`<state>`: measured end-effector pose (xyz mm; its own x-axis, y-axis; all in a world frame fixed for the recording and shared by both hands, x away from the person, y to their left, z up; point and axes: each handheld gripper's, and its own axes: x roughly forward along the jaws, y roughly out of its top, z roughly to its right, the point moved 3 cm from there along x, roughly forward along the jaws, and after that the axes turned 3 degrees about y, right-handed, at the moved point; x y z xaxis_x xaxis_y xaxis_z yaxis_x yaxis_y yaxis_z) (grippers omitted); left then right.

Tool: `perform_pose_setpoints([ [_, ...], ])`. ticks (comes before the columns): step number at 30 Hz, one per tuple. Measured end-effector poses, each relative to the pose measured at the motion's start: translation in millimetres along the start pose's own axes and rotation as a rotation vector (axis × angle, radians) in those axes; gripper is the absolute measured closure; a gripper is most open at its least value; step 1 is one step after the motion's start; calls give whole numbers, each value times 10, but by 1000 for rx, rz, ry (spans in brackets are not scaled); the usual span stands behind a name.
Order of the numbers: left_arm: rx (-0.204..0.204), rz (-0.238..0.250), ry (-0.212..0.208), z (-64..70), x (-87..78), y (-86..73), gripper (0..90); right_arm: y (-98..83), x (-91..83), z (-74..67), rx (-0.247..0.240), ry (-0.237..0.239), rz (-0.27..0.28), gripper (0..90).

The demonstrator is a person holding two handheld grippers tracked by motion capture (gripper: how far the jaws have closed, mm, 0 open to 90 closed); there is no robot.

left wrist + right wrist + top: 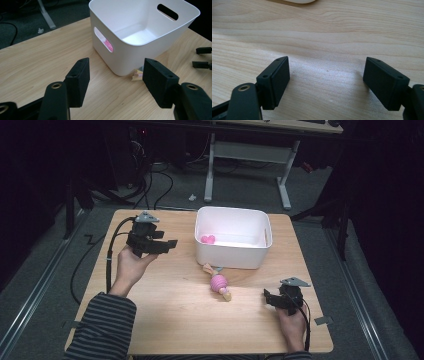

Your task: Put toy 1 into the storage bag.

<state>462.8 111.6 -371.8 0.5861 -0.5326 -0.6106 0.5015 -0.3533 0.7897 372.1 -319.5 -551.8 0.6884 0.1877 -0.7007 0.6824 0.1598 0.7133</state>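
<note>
A white bin [230, 256] stands at the back middle of the wooden table [165, 320], with a small pink thing [207, 239] inside at its left end. In the left gripper view that pink thing [108, 45] shows through the bin's [130, 55] handle slot. A small doll in a pink dress [219, 282] lies on the table just in front of the bin. My left gripper [169, 239] [116, 63] is held left of the bin, open and empty, pointing at its corner. My right gripper [266, 298] [327, 61] rests at the front right, open over bare wood, to the right of the doll.
Part of the doll [137, 75] peeks out under the bin's corner in the left gripper view, and the right gripper's jaws [202, 58] show at that view's right edge. Beyond the table stand white desk legs [210, 170], with cables [165, 185] on the grey floor.
</note>
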Motion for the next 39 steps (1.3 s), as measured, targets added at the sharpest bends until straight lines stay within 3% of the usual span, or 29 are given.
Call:
perform_pose_setpoints([
  [11, -2, -18, 21, -16, -35, -196, 387, 0, 0, 0, 0, 0, 0, 214],
  [22, -31, -14, 8, -27, -37, -393, 386, 0, 0, 0, -1, 0, 0, 214],
  [39, -43, -45, 22, -25, -12, -700, 385, 0, 0, -1, -2, 0, 0, 215],
])
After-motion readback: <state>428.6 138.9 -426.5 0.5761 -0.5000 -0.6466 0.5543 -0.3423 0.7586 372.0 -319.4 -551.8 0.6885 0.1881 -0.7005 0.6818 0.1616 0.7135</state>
